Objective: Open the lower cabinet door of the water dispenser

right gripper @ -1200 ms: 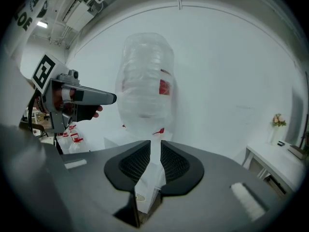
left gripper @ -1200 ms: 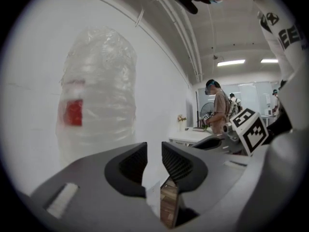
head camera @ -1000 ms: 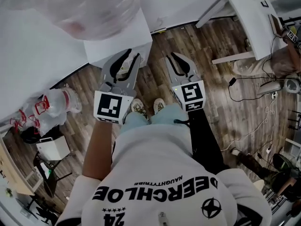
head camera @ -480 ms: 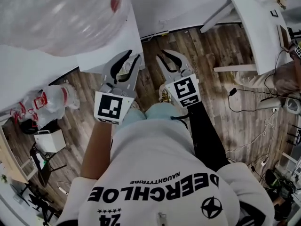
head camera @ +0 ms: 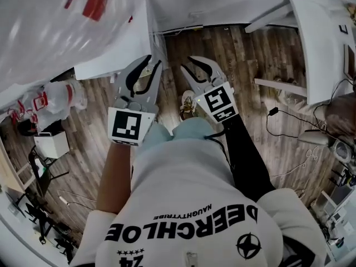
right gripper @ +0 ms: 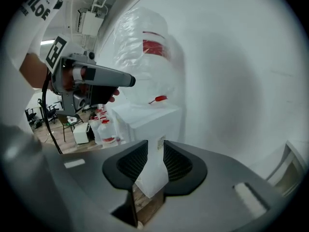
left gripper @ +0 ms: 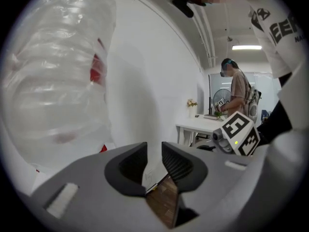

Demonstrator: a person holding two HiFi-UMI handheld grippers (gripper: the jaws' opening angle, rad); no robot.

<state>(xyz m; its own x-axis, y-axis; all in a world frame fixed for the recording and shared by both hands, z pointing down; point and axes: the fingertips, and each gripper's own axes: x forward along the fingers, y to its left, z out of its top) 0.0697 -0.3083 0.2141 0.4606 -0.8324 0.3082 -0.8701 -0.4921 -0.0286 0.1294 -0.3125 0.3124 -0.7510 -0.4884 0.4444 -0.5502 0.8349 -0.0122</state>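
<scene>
**Before the water dispenser, 2 empty claws**

Closest to the head camera, a person's white printed shirt (head camera: 189,216) fills the lower frame, with both arms stretched forward. The left claw (head camera: 153,62) holds its jaws a narrow gap apart with nothing between them. Only floor and a white corner show through the gap. The right claw (head camera: 187,63), just beside it, has just been opening its jaws; they stand parted and grip nothing. Beneath both lies the wooden floor (head camera: 250,65). Just ahead of the left claw stands the white water dispenser (head camera: 119,49), untouched. Its lower cabinet door cannot be told apart from the body. A large clear bottle (head camera: 50,21) sits on top. Farther left, spare bottles (head camera: 55,100) with red labels stand on the floor. Far right is a white desk (head camera: 320,43).
</scene>
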